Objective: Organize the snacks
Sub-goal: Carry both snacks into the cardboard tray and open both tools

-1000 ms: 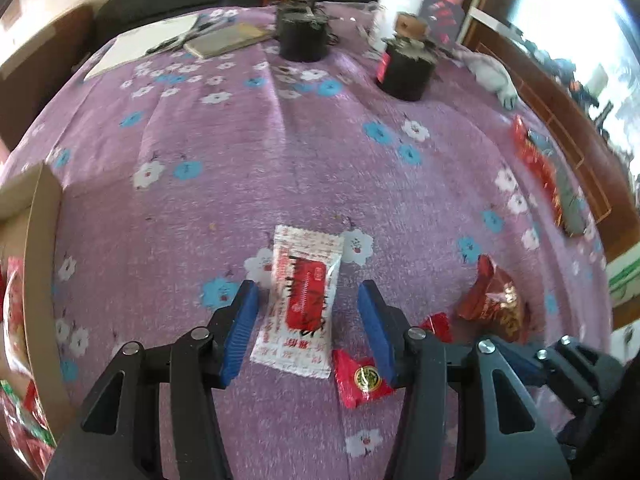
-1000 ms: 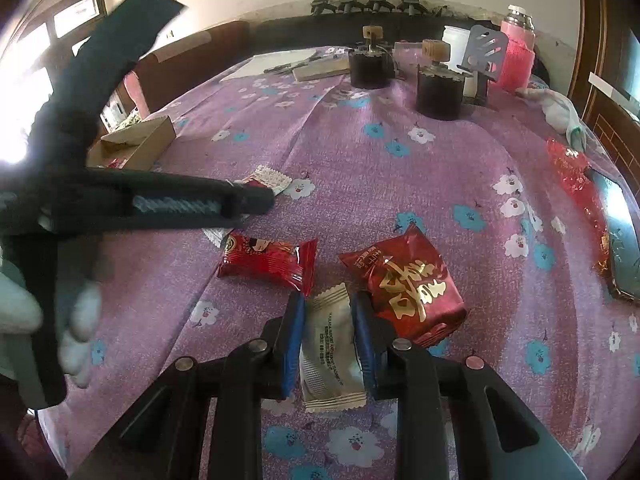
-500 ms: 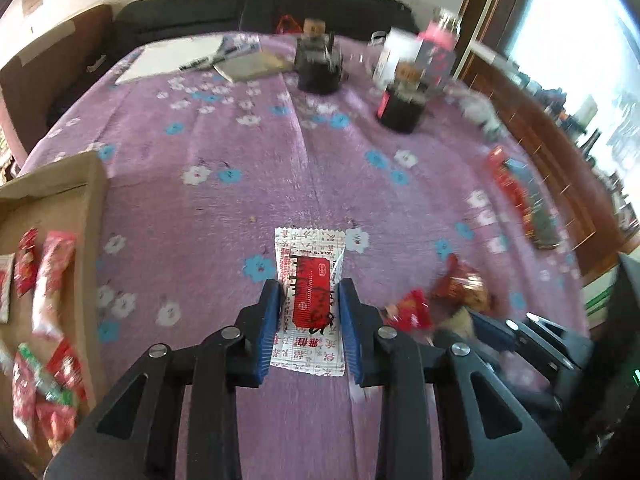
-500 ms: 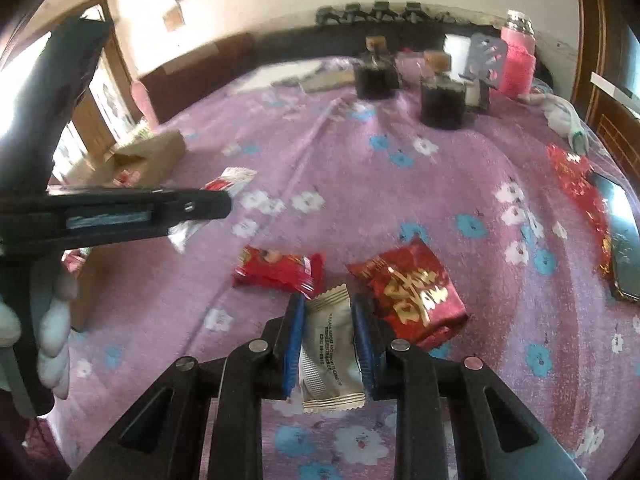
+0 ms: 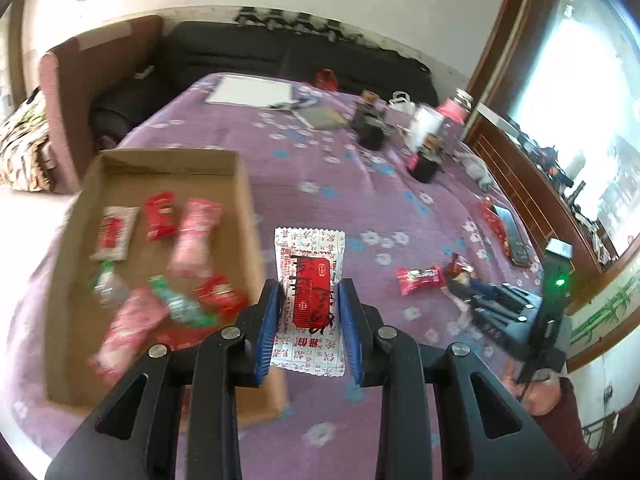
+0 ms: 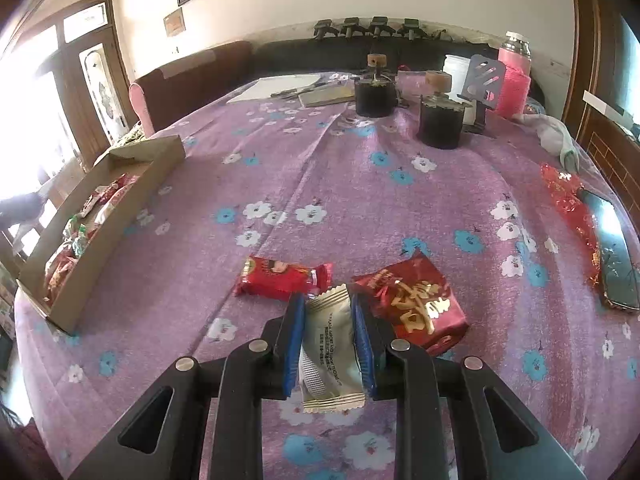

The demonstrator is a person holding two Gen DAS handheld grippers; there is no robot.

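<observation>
Left wrist, cardboard box, wrapped snacks inside

Left gripper grips white-red packet beside cardboard box

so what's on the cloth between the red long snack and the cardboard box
Nothing: in the right wrist view, only bare floral cloth lies between red long snack and cardboard box.

The tablecloth is purple with white and blue flowers; near the brown cardboard box, a white-red packet.
</observation>
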